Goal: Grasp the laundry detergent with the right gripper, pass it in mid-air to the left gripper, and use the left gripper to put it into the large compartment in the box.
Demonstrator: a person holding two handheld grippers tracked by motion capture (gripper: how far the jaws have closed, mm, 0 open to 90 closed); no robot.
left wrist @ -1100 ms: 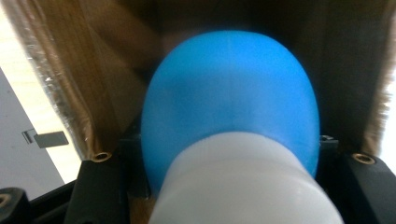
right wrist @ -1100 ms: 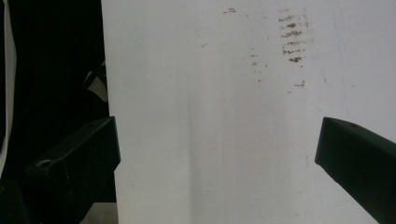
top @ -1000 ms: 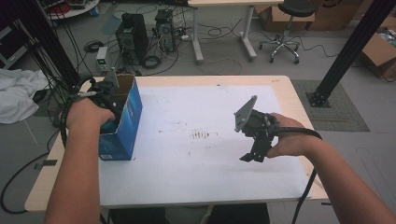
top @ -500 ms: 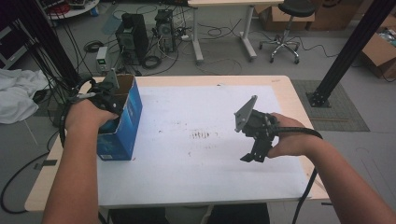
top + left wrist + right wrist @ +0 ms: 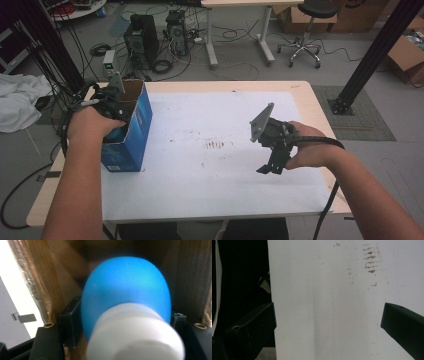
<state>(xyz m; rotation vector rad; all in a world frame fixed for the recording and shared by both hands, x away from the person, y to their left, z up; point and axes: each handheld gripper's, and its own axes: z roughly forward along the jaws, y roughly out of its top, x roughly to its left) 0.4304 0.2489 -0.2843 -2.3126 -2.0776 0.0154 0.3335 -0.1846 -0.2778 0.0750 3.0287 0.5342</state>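
A blue box [image 5: 131, 131] with an open top stands near the table's left edge. My left gripper [image 5: 111, 98] reaches down into it. In the left gripper view its jaws [image 5: 122, 320] are shut on a blue bulb-shaped object [image 5: 125, 287] with a white cylindrical end [image 5: 135, 337], amid the box's brown cardboard walls [image 5: 190, 277]. My right gripper [image 5: 270, 166] hangs over the white sheet [image 5: 200, 165] at the right. In its own view it [image 5: 328, 322] is open, with bare sheet between its jaws.
Brown smudges [image 5: 214, 145] mark the middle of the white sheet. The sheet's edge [image 5: 270, 290] runs close to one jaw in the right gripper view. Beyond the table are computer towers [image 5: 140, 35], cables, a stool [image 5: 305, 30] and a black frame post [image 5: 372, 55].
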